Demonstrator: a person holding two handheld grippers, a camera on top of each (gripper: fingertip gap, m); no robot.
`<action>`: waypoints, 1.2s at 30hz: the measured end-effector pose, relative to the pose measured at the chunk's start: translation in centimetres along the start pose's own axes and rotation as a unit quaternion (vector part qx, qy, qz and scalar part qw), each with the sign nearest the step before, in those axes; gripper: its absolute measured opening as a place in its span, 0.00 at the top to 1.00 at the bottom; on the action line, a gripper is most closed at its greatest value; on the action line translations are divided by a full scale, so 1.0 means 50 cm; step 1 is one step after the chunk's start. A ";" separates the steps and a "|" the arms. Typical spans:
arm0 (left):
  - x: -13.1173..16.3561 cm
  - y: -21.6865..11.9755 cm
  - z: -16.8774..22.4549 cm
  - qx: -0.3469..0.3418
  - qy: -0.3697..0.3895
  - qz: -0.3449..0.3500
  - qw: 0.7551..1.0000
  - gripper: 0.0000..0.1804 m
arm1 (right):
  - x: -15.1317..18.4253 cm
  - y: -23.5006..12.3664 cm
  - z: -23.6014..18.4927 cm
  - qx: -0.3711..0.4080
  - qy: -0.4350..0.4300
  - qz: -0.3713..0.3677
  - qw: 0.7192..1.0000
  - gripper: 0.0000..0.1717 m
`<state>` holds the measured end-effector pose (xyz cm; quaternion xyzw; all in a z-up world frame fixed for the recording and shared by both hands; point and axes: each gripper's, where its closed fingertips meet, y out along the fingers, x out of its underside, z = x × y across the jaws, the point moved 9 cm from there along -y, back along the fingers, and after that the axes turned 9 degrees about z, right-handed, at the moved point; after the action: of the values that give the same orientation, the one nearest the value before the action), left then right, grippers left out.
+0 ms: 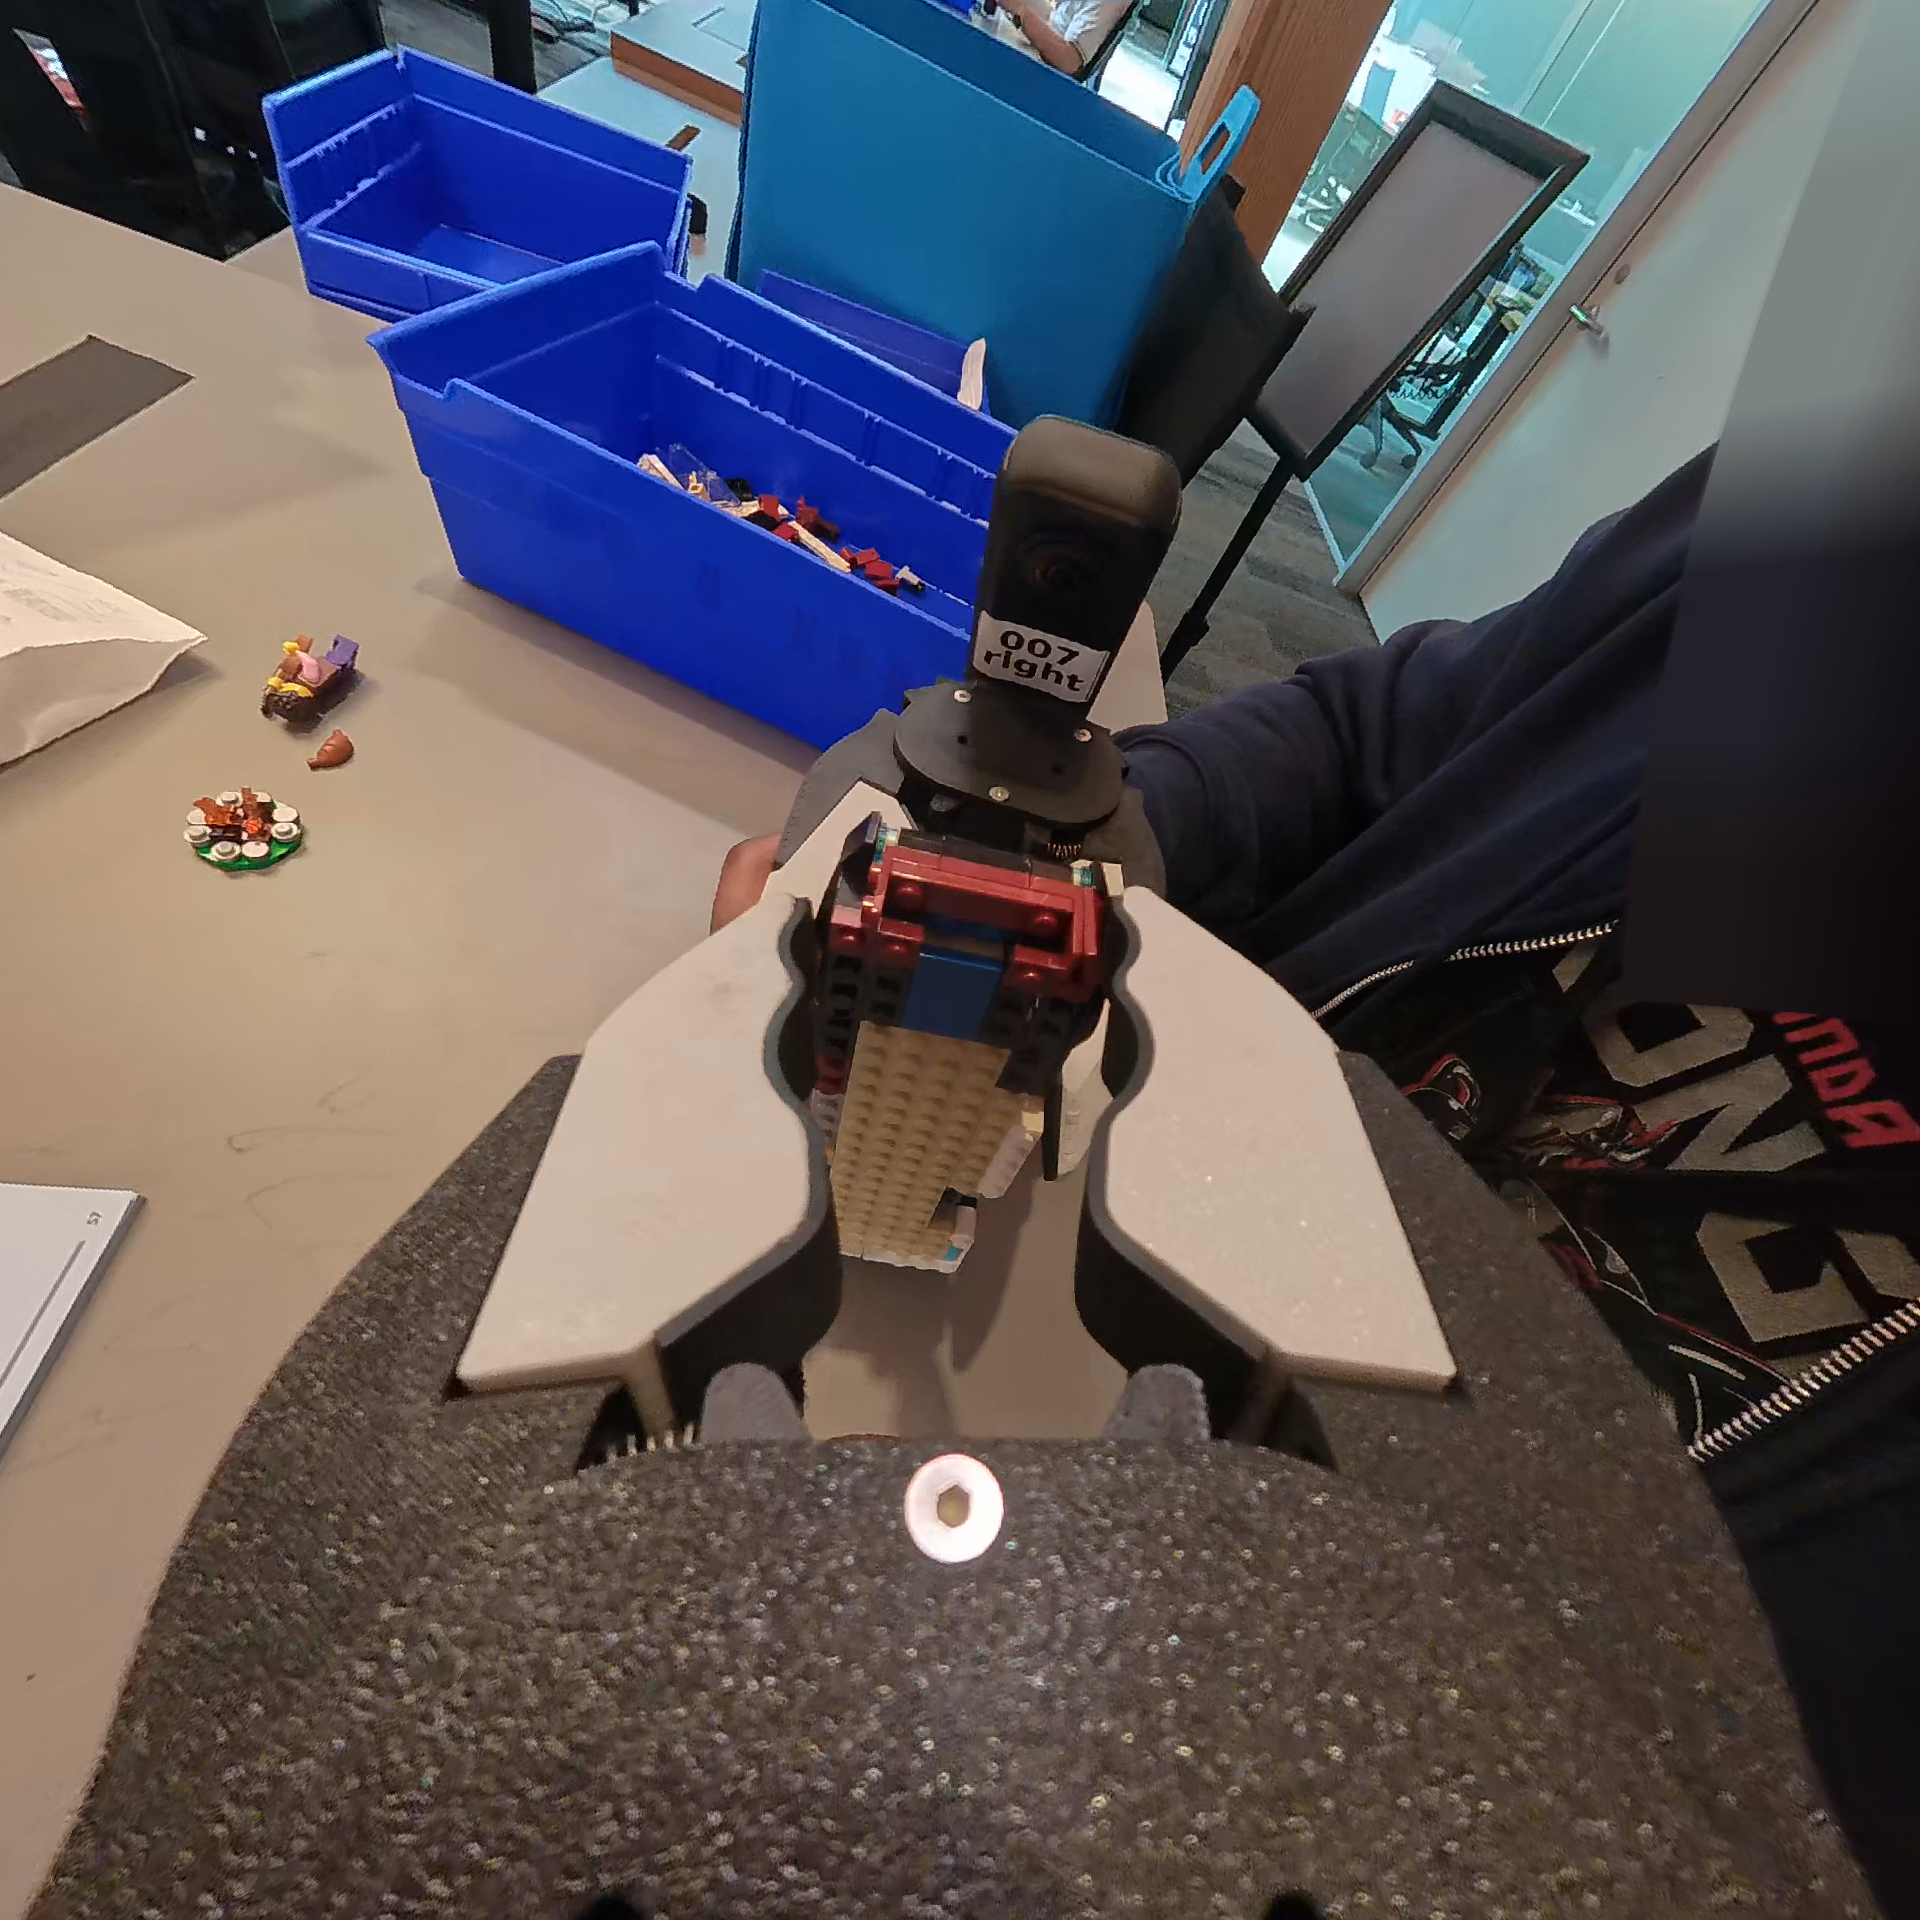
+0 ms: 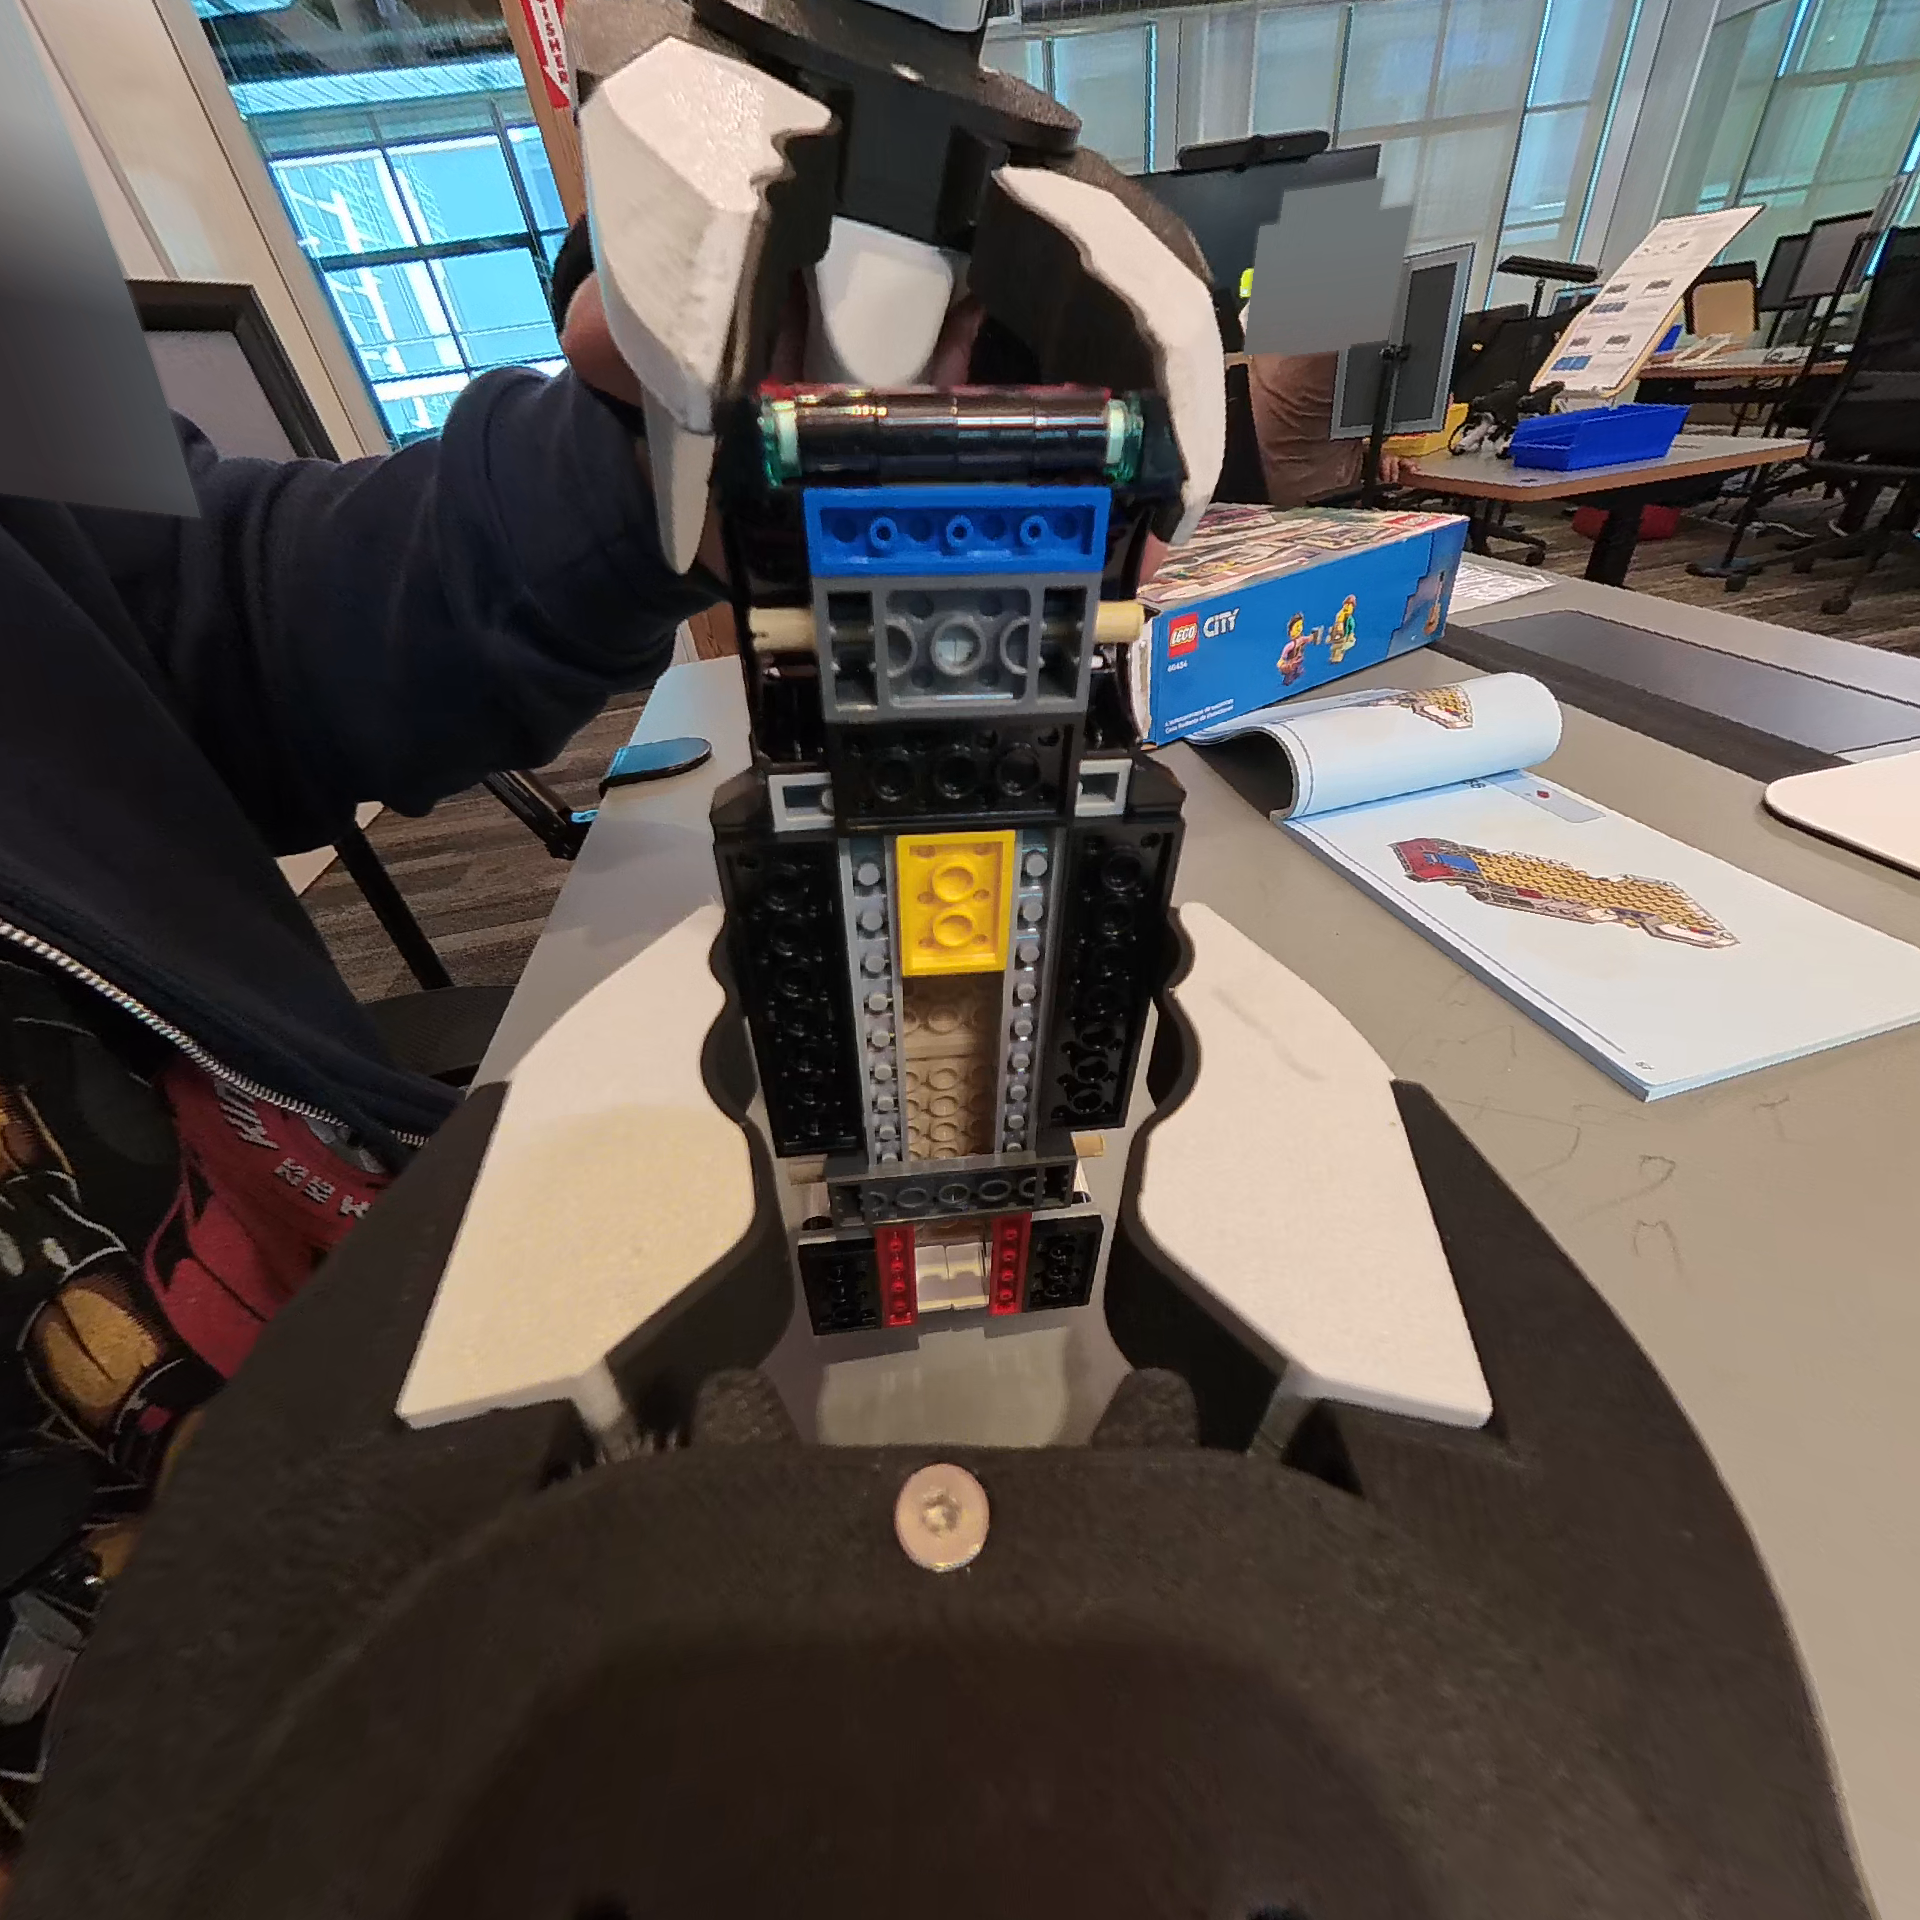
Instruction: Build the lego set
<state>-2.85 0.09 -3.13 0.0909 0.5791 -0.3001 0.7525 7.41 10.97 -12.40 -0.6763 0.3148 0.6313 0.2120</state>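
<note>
A long brick-built vehicle chassis is held in the air between my two grippers. In the left wrist view its tan studded top (image 1: 925, 1122) with a dark red and blue end faces me. My left gripper (image 1: 961, 914) is shut on that end, both pads against its sides. In the right wrist view its underside (image 2: 951, 904) shows black plates and a yellow plate. My right gripper (image 2: 951, 935) is shut on the black sides of the other end. The left gripper (image 2: 935, 447) shows at the far end, and the right gripper's black body (image 1: 997, 748) shows behind the model.
A blue bin (image 1: 582, 499) with loose bricks (image 1: 790, 514) stands on the grey table (image 1: 416, 987), a second blue bin (image 1: 447, 208) behind it. Two small builds (image 1: 312, 675) (image 1: 244, 826) lie at the left. An open booklet (image 2: 1558, 914) and a blue box (image 2: 1299, 613) lie at the right. A person's dark sleeve (image 1: 1403, 790) is close. The grippers' ends are close to 7 centimetres from one another.
</note>
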 end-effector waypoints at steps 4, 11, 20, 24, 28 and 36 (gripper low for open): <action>0.002 0.000 0.002 -0.005 0.002 0.001 1.000 0.71 | 0.002 0.002 -0.001 0.002 -0.004 -0.004 1.000 0.56; 0.005 0.002 0.009 -0.012 0.016 0.000 1.000 0.71 | 0.005 0.005 -0.004 0.003 -0.010 -0.008 1.000 0.57; 0.010 0.002 0.014 -0.015 0.023 0.001 1.000 0.72 | 0.009 0.009 -0.007 0.003 -0.014 -0.012 1.000 0.57; 0.010 0.004 0.016 -0.019 0.026 0.004 0.999 0.72 | 0.009 0.009 -0.008 0.004 -0.013 -0.012 1.000 0.57; 0.013 0.003 0.016 -0.019 0.027 0.004 0.999 0.72 | 0.011 0.011 -0.008 0.004 -0.014 -0.016 1.000 0.57; 0.014 0.001 0.018 -0.024 0.023 0.017 0.999 0.70 | 0.009 0.009 -0.006 -0.001 -0.007 -0.004 1.000 0.57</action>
<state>-1.96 -0.55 -3.49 0.0896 0.6018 -0.2709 0.7459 7.32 10.38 -12.78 -0.6734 0.3105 0.6351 0.2161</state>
